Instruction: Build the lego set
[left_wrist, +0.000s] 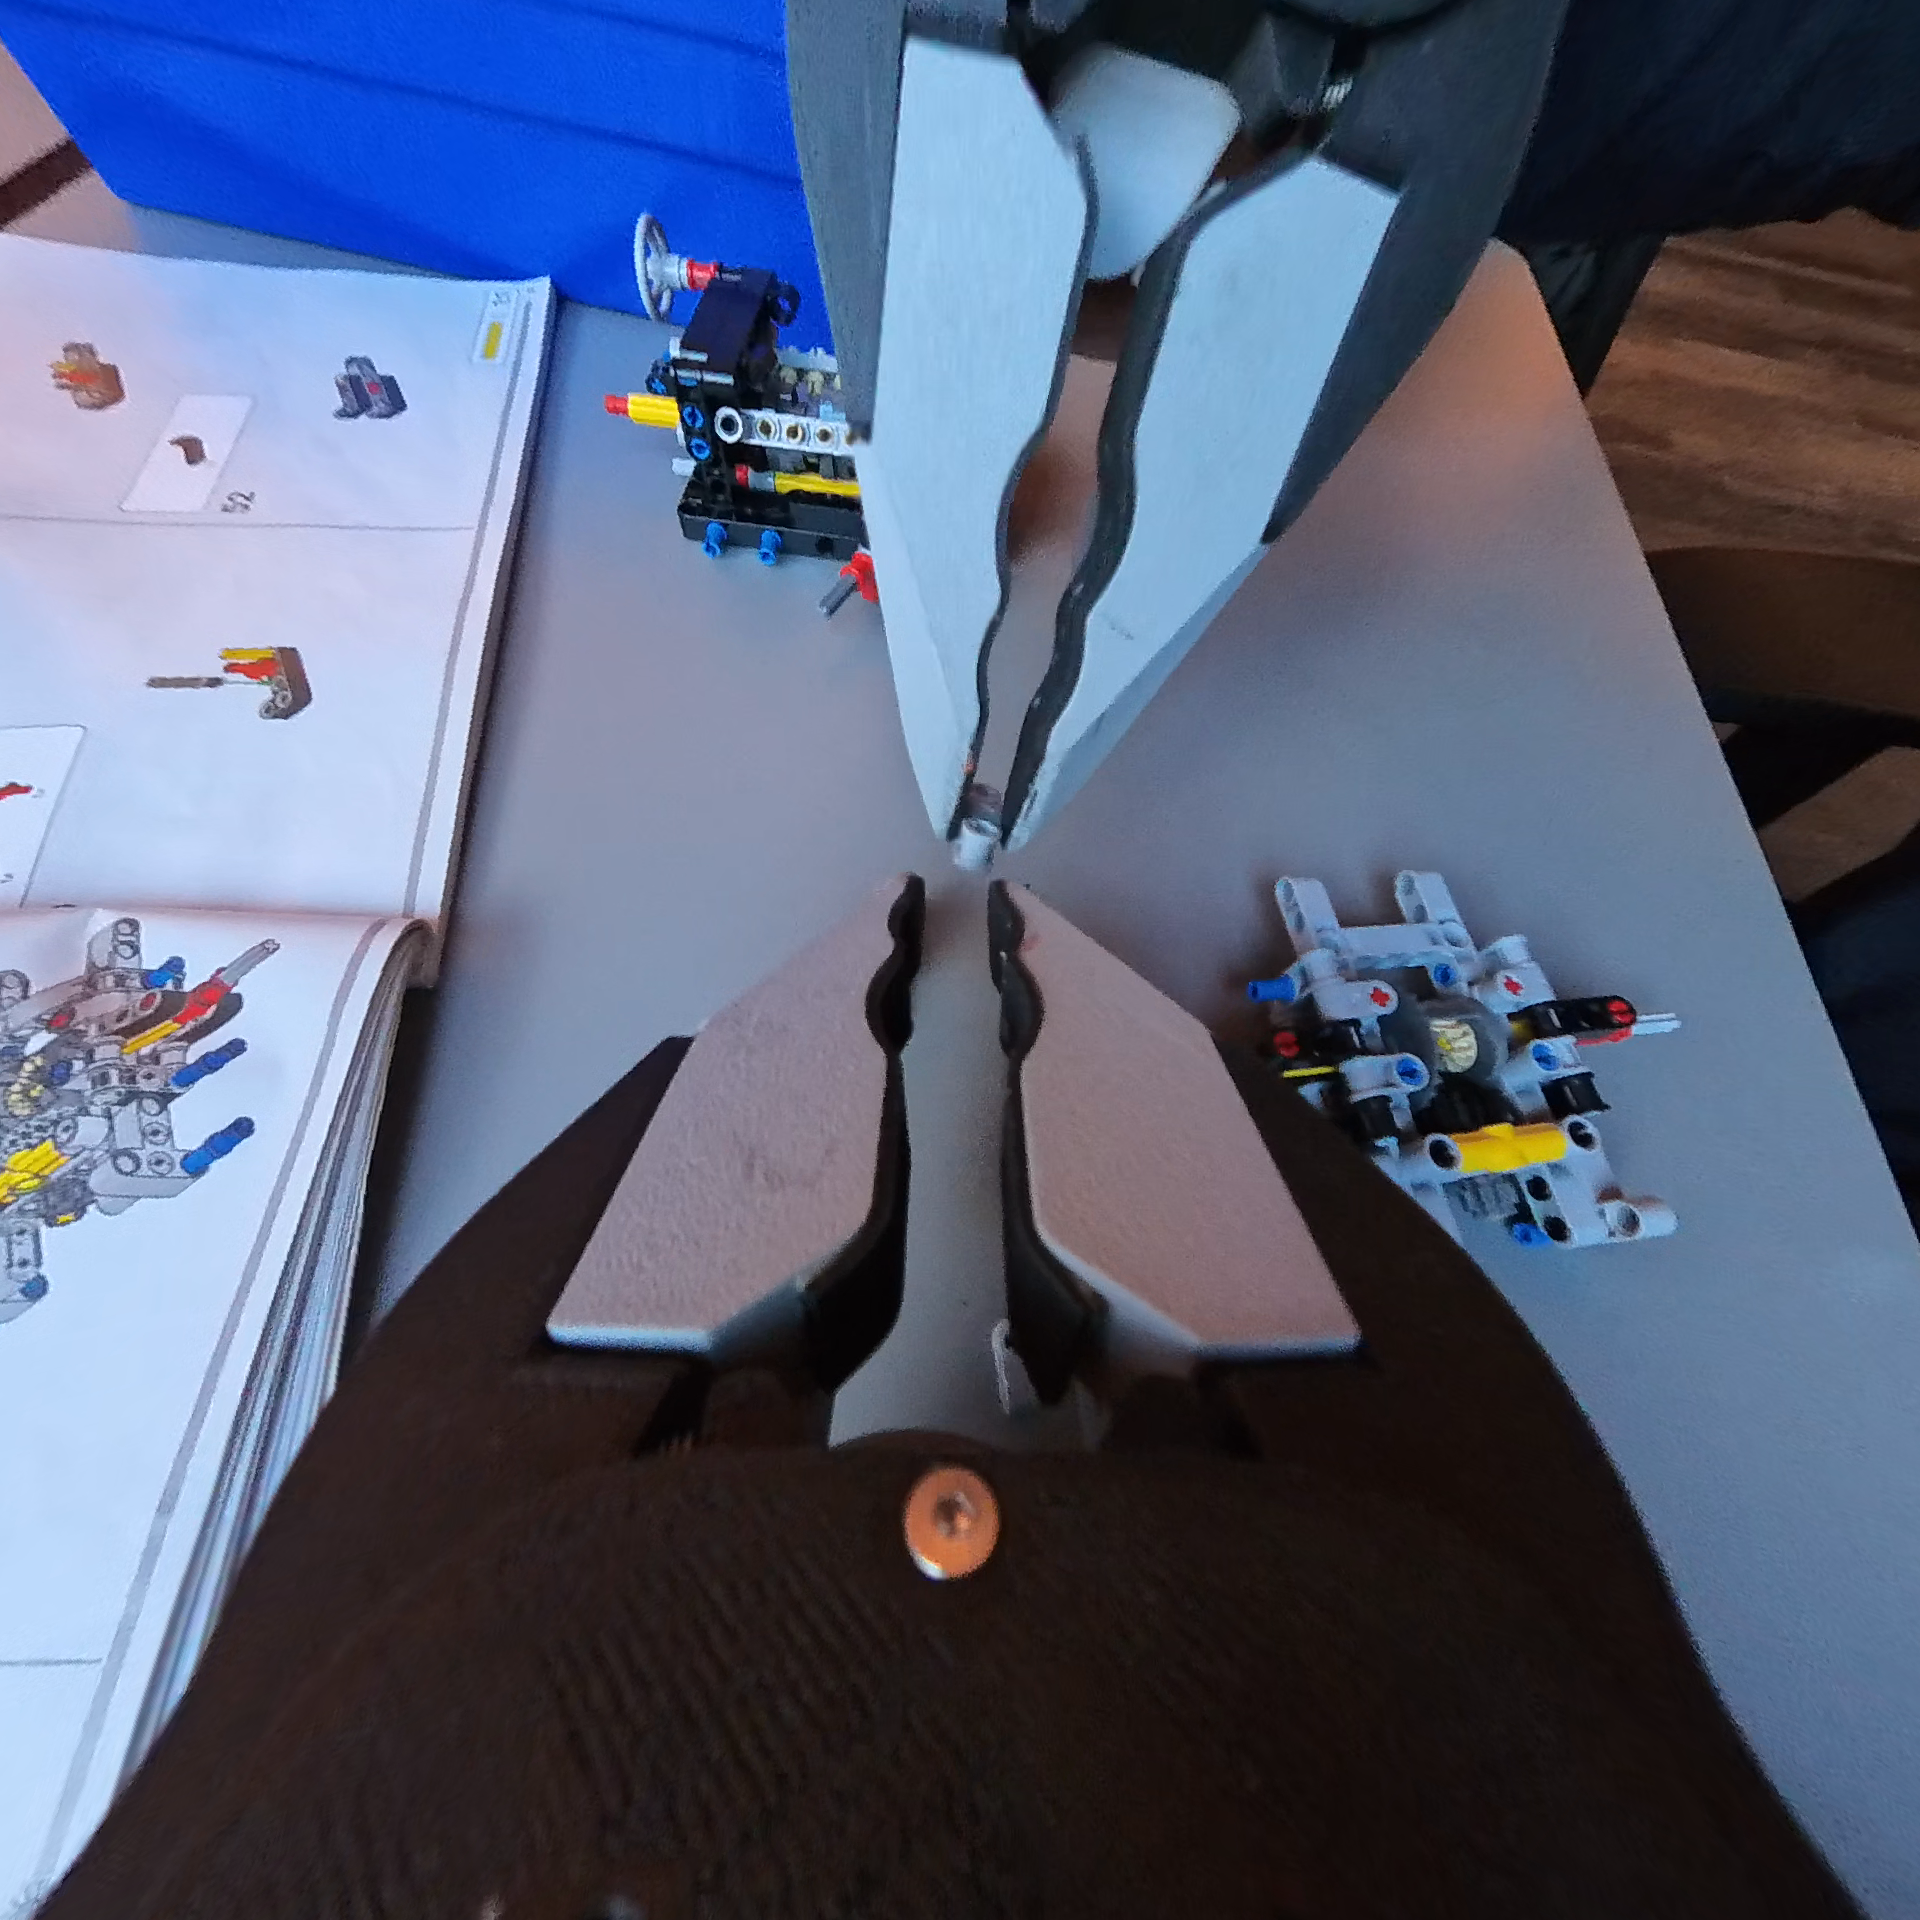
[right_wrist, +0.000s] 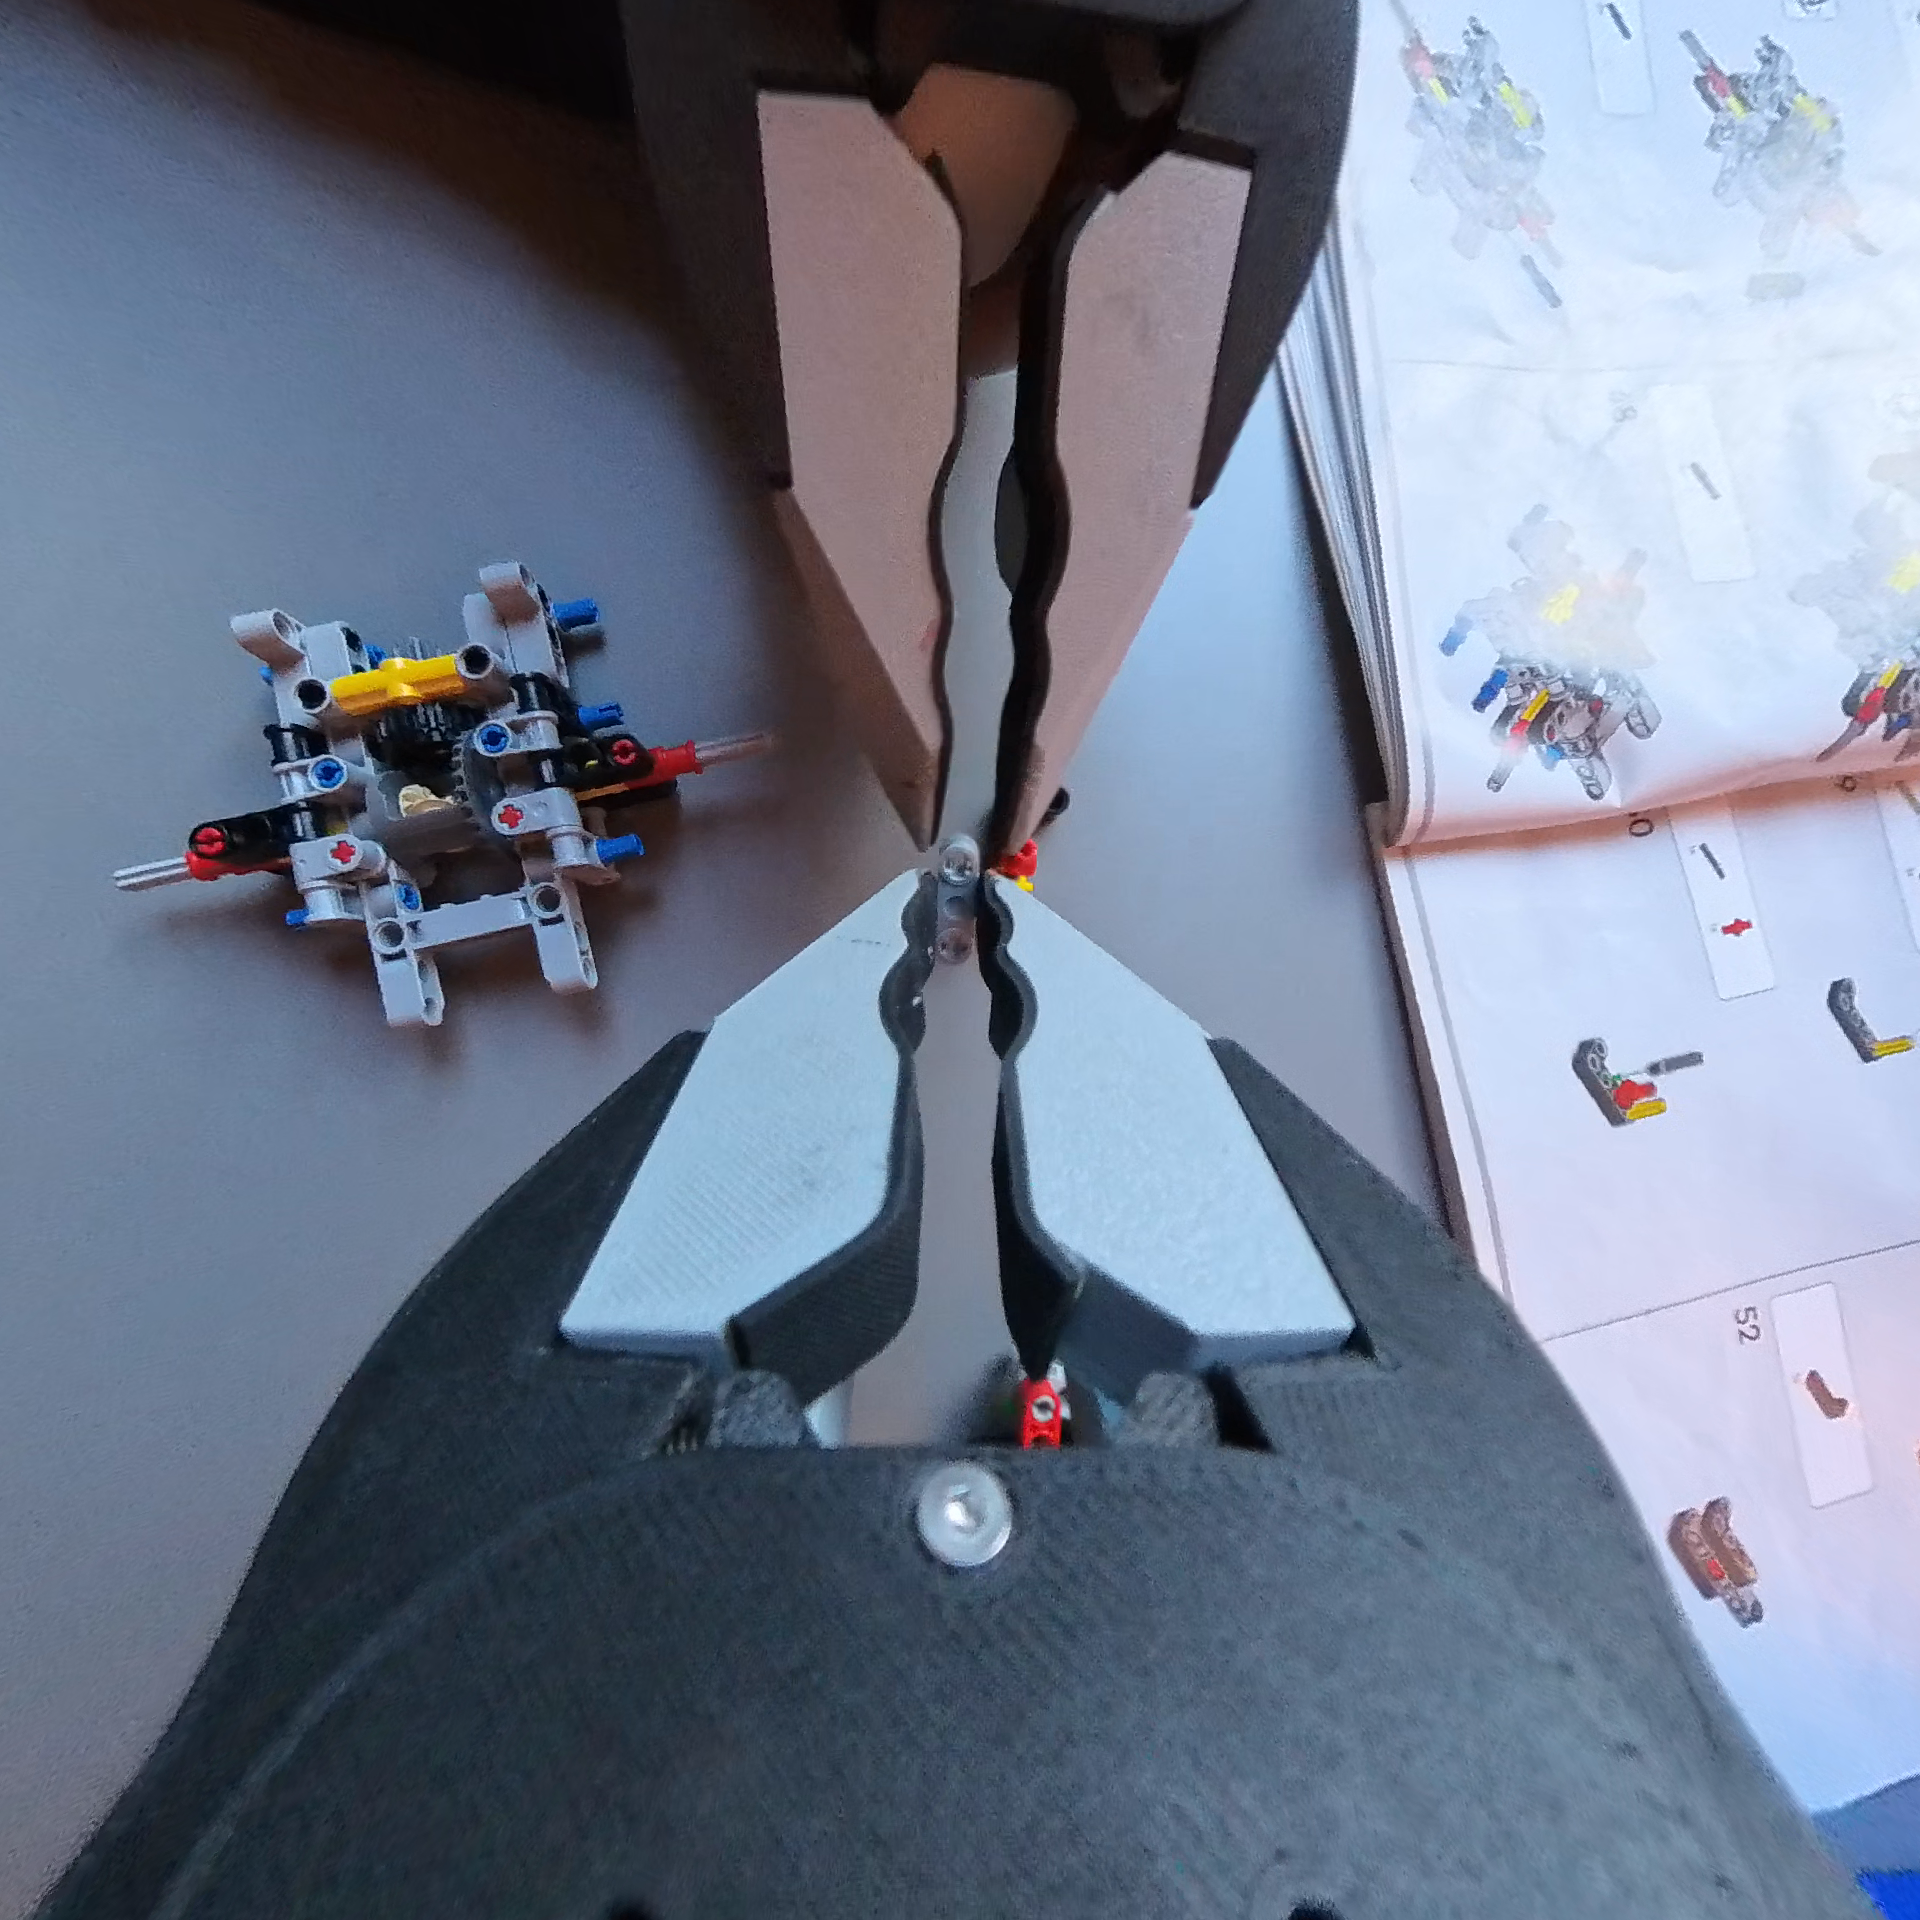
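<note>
Grey beam piece (right_wrist: 954, 896) sits pinched between right fingers (right_wrist: 1013, 935), seemingly.

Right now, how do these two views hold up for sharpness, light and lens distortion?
Left wrist view: warm pinkish light on its own claw, the right claw cooler grey; the instruction booklet bows at the frame edge from the wide lens; the small grey piece is soft. Right wrist view: the grey brick assembly is fairly sharp; the booklet's upper page is washed out by glare.
</note>
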